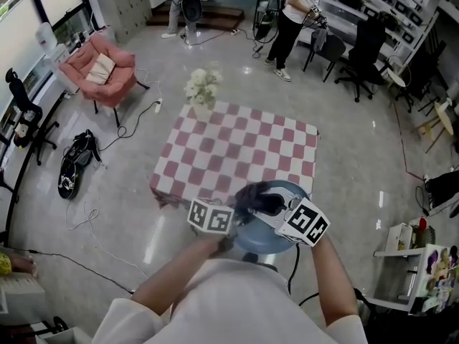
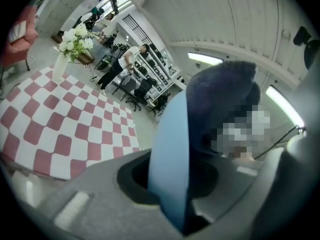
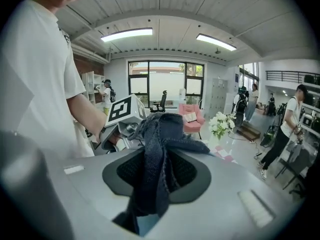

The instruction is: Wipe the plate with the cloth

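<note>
Plate [image 1: 285,190]: one round, pale blue dish, held in the air. From the head view it overlaps the near edge of the table [image 1: 237,149], towards the near right corner. Its broad face is turned up to the head camera, so it has no clear long axis from above. From the left gripper's own camera it shows edge-on, as a thin blue band that runs up and away from the jaws.

Going left to right in the head view:

- One pink armchair [image 1: 100,70] stands on the floor, well apart from the table's left side.
- One vase of white flowers [image 1: 202,90] stands upright at the table's far left corner.
- The single square table wears a red-and-white checked cover.
- The left gripper [image 2: 172,199] is at the plate's left rim. Its jaws are clamped narrowly on that rim, one jaw on each face.
- One dark blue cloth [image 1: 258,198] lies bunched on the plate's upper face, on its far left part.
- The right gripper [image 3: 150,184] is at the plate's right side and pinches the cloth. A thick fold of fabric fills the gap between its jaws and bulges out ahead of them, and a sliver of pale blue shows beneath.

The two grippers are close together, with the plate between them.
</note>
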A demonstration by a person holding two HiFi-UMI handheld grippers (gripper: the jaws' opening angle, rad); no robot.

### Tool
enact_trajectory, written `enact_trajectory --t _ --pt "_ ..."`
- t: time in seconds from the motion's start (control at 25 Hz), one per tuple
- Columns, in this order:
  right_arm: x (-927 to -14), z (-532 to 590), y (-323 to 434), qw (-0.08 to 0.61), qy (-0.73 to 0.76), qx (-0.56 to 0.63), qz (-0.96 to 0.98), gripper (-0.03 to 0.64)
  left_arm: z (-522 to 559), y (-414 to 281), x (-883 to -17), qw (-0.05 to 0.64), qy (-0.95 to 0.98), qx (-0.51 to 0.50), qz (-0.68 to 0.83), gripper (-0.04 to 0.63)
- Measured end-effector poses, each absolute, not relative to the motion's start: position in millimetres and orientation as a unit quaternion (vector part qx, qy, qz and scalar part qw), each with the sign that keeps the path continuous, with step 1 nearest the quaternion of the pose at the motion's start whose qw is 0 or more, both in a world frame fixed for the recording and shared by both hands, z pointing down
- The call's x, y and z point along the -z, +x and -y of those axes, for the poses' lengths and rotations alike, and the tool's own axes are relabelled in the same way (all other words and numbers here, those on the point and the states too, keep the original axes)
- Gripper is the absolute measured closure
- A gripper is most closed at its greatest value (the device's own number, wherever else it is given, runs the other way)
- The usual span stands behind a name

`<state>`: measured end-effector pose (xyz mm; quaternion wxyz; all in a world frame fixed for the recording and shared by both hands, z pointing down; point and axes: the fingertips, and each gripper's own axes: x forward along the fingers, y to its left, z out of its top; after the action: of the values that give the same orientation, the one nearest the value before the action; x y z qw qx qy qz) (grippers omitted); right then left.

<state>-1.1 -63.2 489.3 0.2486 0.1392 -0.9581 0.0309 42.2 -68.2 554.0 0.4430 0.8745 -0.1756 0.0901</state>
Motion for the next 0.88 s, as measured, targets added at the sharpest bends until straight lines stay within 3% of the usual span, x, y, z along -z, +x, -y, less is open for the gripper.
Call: enact_trajectory --t 0.88 --pt "-519 139 85 0.278 0.377 -0.069 0.881 0.497 94 23 -569 0.467 0.85 -0.066 0.236 0.523"
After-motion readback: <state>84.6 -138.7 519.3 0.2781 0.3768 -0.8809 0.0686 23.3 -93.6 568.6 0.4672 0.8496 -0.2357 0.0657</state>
